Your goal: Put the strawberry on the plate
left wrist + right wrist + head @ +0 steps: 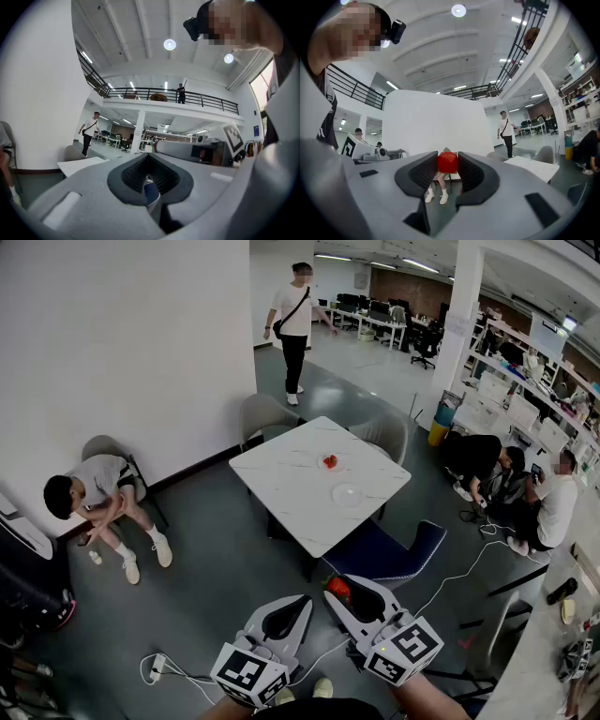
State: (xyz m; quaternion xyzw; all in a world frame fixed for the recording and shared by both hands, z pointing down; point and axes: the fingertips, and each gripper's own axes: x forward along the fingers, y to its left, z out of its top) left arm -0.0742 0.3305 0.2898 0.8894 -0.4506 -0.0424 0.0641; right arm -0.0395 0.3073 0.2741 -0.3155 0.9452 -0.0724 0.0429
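Right gripper (pixel 337 597), lower centre, pinches the strawberry (pixel 447 162) between its pads and holds it level, likely for carrying. It is well short of the white table (pixel 281 479) at centre, where an empty plate (pixel 357 501) waits. Left gripper (pixel 302 604) pressed together, idle, nothing in it.

The grey left gripper (pixel 302 602), jaws together, and the grey right gripper (pixel 337 591), clamping a red strawberry (pixel 447 162), point level, side by side, short of the white square table (pixel 281 486).

Red strawberry (pixel 447 162), grey right gripper (pixel 448 164) (b/w square markers), white table (pixel 281 486), plate (pixel 347 495) prob. white too.
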